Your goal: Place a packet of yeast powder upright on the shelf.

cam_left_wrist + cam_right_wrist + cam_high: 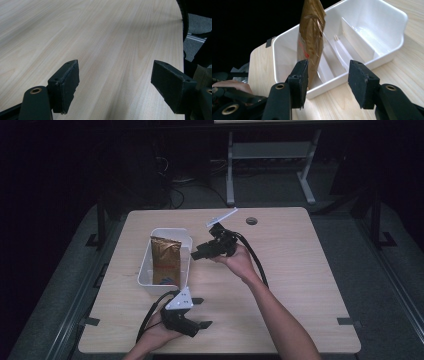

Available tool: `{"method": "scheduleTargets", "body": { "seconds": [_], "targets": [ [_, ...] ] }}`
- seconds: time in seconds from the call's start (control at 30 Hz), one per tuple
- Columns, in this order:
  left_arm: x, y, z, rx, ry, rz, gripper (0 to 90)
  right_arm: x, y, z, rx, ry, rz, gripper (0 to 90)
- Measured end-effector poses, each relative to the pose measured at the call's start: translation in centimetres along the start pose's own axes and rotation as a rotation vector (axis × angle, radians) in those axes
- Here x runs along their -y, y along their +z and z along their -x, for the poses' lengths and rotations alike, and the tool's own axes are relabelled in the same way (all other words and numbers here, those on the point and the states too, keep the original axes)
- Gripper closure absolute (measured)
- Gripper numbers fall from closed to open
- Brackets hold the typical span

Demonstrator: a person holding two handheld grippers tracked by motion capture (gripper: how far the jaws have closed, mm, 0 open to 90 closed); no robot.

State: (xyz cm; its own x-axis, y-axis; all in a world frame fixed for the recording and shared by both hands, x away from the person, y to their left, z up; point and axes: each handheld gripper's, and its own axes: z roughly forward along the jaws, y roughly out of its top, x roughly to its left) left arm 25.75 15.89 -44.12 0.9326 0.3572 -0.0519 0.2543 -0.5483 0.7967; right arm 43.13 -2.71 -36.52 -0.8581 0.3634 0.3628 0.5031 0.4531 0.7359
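- The white bin (150, 270) stands on the left half of the table (300, 270), with upright dividers (355, 37) splitting its inside into compartments.
- A gold bag (310, 37) stands upright in the bin's near-end compartment and rises above the rim; the compartments beyond it lie bare.
- The right gripper (200, 253) hangs just beside the bin's right wall, jaws apart with nothing between them.
- The left gripper (199, 312) rests near the front edge, its jaws wide over bare wood.
- The table's right half lies free.

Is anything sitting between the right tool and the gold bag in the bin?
Only the white bin's near wall. In the right gripper view the right tool stands open just outside it, with the gold bag upright behind that wall.
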Motion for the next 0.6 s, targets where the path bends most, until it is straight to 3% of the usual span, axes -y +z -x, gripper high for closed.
{"method": "scheduleTargets", "body": {
  "seconds": [0.6],
  "targets": [
    [0.0, 0.3, -0.1, -0.001, -0.007, -0.009, 22.2, 2.6, -3.1, 1.2, 0.018, 0.035, 0.026, 48.1]
  ]
}}
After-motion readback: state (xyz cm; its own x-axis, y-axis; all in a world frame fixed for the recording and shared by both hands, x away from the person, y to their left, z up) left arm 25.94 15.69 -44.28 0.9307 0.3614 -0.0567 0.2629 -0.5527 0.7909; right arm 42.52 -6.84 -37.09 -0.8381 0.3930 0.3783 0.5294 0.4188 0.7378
